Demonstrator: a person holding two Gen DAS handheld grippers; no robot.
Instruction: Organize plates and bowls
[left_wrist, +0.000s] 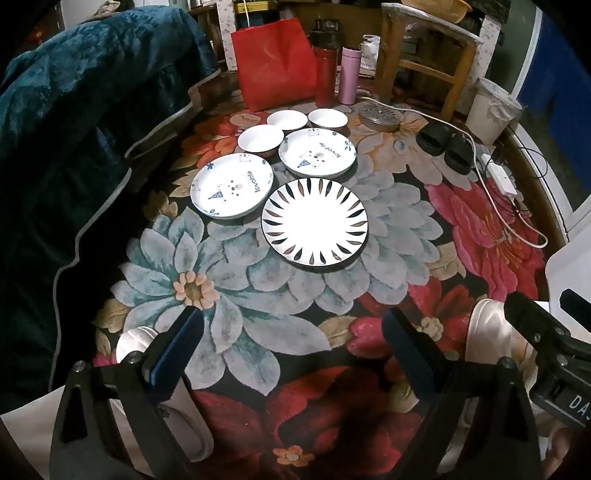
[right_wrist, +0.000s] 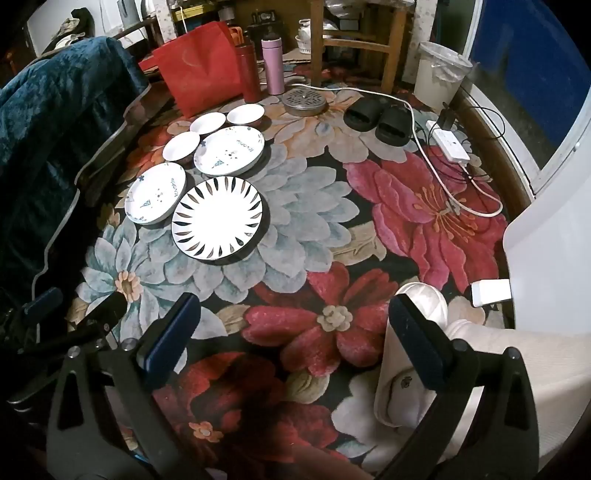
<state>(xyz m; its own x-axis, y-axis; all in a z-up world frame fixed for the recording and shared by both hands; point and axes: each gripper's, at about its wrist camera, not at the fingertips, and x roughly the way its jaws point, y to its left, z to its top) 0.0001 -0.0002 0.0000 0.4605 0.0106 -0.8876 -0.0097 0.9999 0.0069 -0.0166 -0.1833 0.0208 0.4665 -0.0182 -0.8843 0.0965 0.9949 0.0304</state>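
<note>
Left gripper (left_wrist: 291, 332): jaws stood wide apart with nothing between them; it hung low over the flowered rug (left_wrist: 229, 266), well short of the dishes.
Right gripper (right_wrist: 295, 321): jaws likewise spread and empty; it hovered over a red bloom in the rug's pattern, the left gripper's dark frame showing at its left edge.
Striped plate (left_wrist: 314, 221): nearest of the dishes, flat on the rug; its rim just beside both bear plates.
Bear plates: one lay to the left (left_wrist: 232, 190), the other behind and to the right (left_wrist: 317, 152); both printed with the word "lovable", both flat and unstacked.
Bowls: three small white ones sat behind the plates; one (left_wrist: 261, 139) between the two bear plates, two more (left_wrist: 287, 120) (left_wrist: 328, 118) side by side further back.
Behind the dishes: a red bag (left_wrist: 275, 64) stood upright; a red flask (left_wrist: 325, 75) and a pink flask (left_wrist: 349, 75) stood just beside it; a round perforated metal tin (left_wrist: 379, 114) lay to the right.
Right side: a pair of black slippers (left_wrist: 445, 147) sat near a white power strip (left_wrist: 500, 179) with its cable trailing over the rug; a lined bin (left_wrist: 491, 110) and a wooden chair (left_wrist: 424, 55) stood beyond.
Left side: a dark blue plush cover (left_wrist: 74, 92) crowded close to the left bear plate.
Near the grippers: pale slippers (right_wrist: 410, 354) lay under the right one's right finger.
</note>
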